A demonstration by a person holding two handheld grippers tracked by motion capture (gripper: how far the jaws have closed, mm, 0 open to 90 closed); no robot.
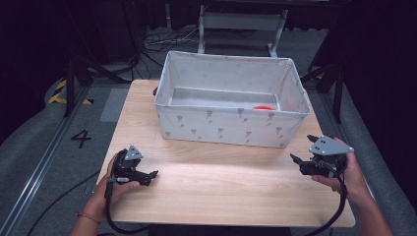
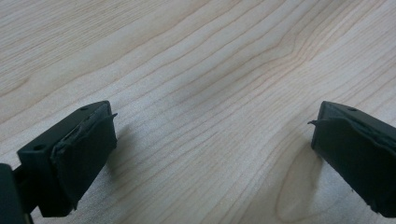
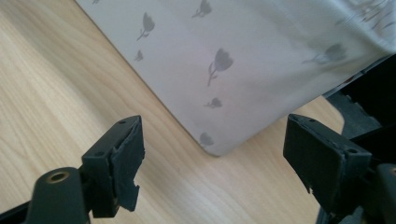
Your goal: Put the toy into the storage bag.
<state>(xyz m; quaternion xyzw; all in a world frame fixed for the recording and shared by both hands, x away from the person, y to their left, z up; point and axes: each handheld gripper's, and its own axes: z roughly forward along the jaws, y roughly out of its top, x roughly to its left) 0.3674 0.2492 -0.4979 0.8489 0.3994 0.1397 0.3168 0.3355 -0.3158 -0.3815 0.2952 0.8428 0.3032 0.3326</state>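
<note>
A white fabric box [image 1: 223,125] with grey flower prints stands at the far middle of the wooden table [image 1: 221,191]. A small red-orange thing [image 1: 264,107] lies on its floor near the right end. My left gripper [image 1: 153,175] rests low over the table's near left, held by a hand, jaws open and empty; in its own view the pads [image 2: 88,154] frame bare wood. My right gripper [image 1: 301,157] hovers at the near right, open, pointing left toward the box's front right corner [image 3: 212,149], which sits between its pads [image 3: 126,158] farther off.
Dark floor, cables and a metal stand's legs [image 1: 236,29] lie beyond the table. A floor mark "4" [image 1: 81,138] sits left of it. Wide bare wood stretches between the two grippers in front of the box.
</note>
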